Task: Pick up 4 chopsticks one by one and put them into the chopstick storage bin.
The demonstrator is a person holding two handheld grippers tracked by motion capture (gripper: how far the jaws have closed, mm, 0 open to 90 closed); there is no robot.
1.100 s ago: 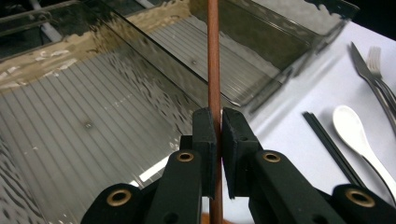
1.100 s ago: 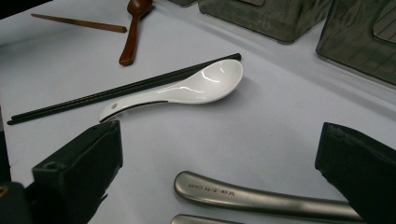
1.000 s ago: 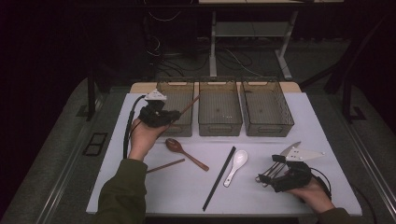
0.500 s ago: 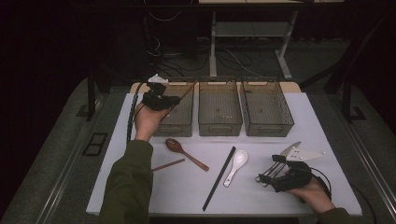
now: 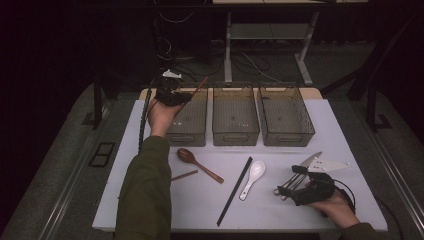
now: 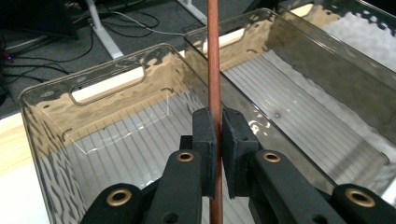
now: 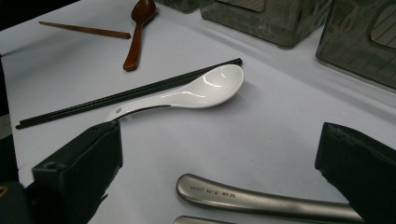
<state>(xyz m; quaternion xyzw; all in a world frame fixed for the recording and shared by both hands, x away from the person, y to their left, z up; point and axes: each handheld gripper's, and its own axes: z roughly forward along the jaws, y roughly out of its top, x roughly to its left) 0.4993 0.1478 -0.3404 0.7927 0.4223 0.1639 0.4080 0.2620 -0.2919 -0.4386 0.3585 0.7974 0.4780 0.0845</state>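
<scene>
Where ribbed smoky plastic bin (image 6: 116, 140) gapes, left gripper (image 6: 218, 135) fingers pinching slim round wooden chopstick (image 6: 214, 60); right gripper (image 7: 219, 158) fingers spread.

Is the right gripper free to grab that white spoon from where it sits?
Probably yes. The right gripper is open and holds nothing, and the white spoon lies on bare table ahead of its jaws. The black chopsticks lie right against the spoon, so they might get nudged.
</scene>
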